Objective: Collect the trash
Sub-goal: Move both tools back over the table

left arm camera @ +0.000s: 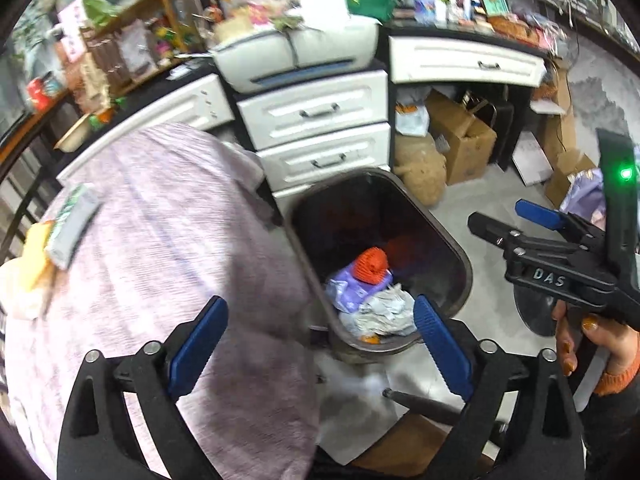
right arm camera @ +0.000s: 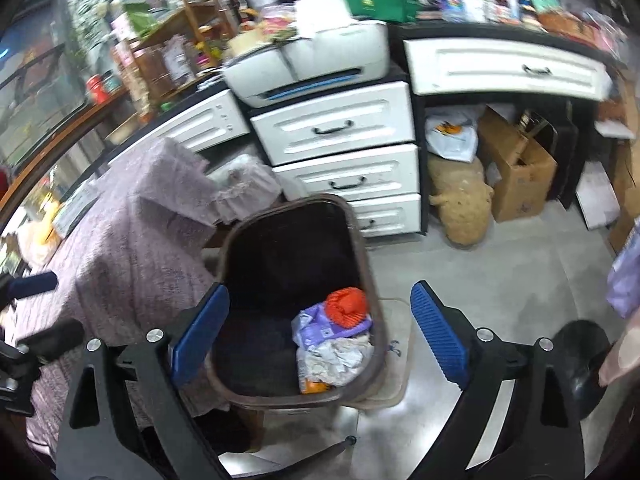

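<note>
Both tools — left tool [left arm camera: 320,344], right tool [right arm camera: 320,336] — gape wide, empty, above trash bin [right arm camera: 362,240].

Left wrist view: angled steeply down past its own blue pads, close above the trash bin [left arm camera: 376,256], beside the cloth-covered table [left arm camera: 160,248]. Right wrist view: tilted less steeply, from slightly farther right. Bin, table, white drawers [left arm camera: 316,136] and printer [right arm camera: 312,64] are shared by both.

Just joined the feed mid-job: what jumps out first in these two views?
The dark bin on the floor beside the cloth-covered table, holding an orange ball atop purple and white wrappers. Both the left gripper and right gripper hang open and empty above it.
</note>
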